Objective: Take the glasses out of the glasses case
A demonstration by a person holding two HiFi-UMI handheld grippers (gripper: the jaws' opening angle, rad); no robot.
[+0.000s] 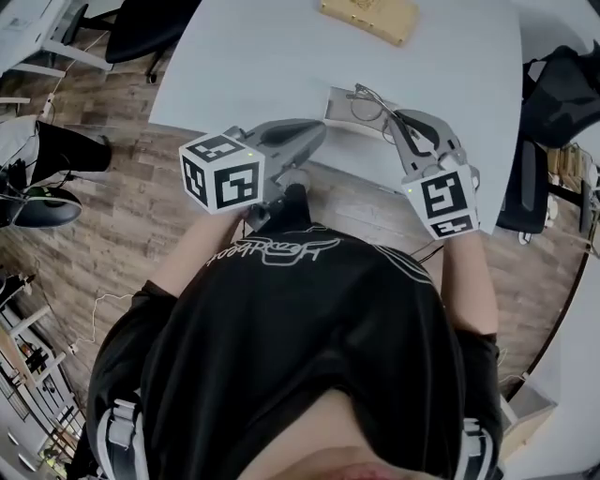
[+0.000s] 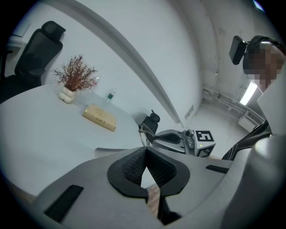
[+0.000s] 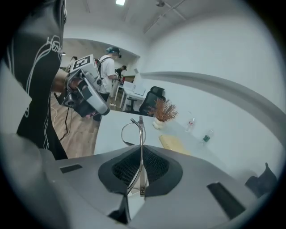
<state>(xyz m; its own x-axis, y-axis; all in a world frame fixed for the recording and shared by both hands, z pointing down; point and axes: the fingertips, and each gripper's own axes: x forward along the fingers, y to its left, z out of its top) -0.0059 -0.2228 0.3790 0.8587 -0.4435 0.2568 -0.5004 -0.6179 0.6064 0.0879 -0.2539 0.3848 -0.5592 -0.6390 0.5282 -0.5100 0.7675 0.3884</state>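
The glasses (image 3: 141,134) looked like a thin silver wire frame with rounded lens rims, folded slim, and through the right gripper view I saw them standing nearly upright with one rim curling off to the left. In the head view they (image 1: 370,101) hung over the right end of the pale open glasses case (image 1: 339,105), which lay at the near edge of the white table (image 1: 281,56); I couldn't tell whether the frame was clear of the case. My right gripper (image 3: 141,154) had its jaws closed tight on the metal frame, the dark pads pressing it from both sides. My left gripper (image 2: 145,154) sat just beside the left end of the case, its jaw tips brought together with nothing between them. A tan box (image 1: 368,16) lay farther back on the table, well apart from the case.
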